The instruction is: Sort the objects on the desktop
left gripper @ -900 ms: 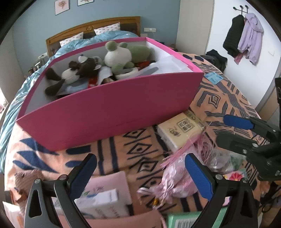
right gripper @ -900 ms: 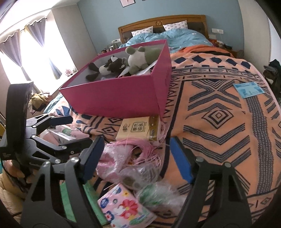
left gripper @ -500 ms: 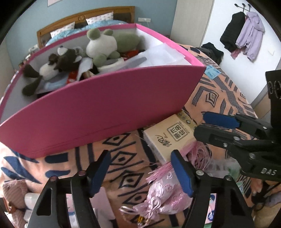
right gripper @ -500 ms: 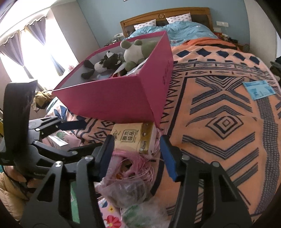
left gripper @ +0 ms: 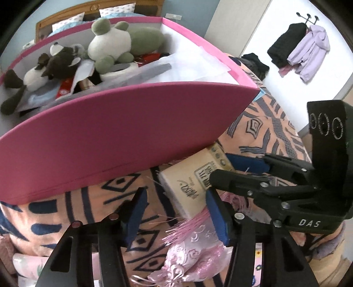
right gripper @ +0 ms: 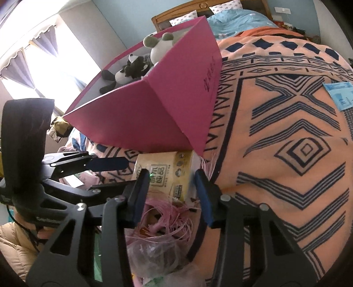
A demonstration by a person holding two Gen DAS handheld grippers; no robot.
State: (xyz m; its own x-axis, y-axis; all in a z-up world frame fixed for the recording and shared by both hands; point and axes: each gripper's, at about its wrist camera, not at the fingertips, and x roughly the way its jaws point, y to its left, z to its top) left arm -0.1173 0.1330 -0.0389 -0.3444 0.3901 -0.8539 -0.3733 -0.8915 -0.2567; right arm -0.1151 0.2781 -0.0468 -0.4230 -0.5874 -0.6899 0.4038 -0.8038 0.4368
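Note:
A beige tissue pack lies on the orange patterned bedspread against the near corner of a pink box. My right gripper is open with a finger on each side of the pack; I cannot tell whether the pads touch it. The pack also shows in the left wrist view, with the right gripper reaching over it. My left gripper is open and empty, just left of the pack and above a pink tasselled pouch. The box holds a green plush frog and a dark plush animal.
Pink raffia strands and clear plastic bags lie under the right gripper. A blue card lies far right on the bedspread. Jackets hang on the wall. A wooden headboard stands behind.
Both grippers have moved forward toward the pink box and narrowed their openings. The right gripper's fingers have come to straddle the tissue pack.

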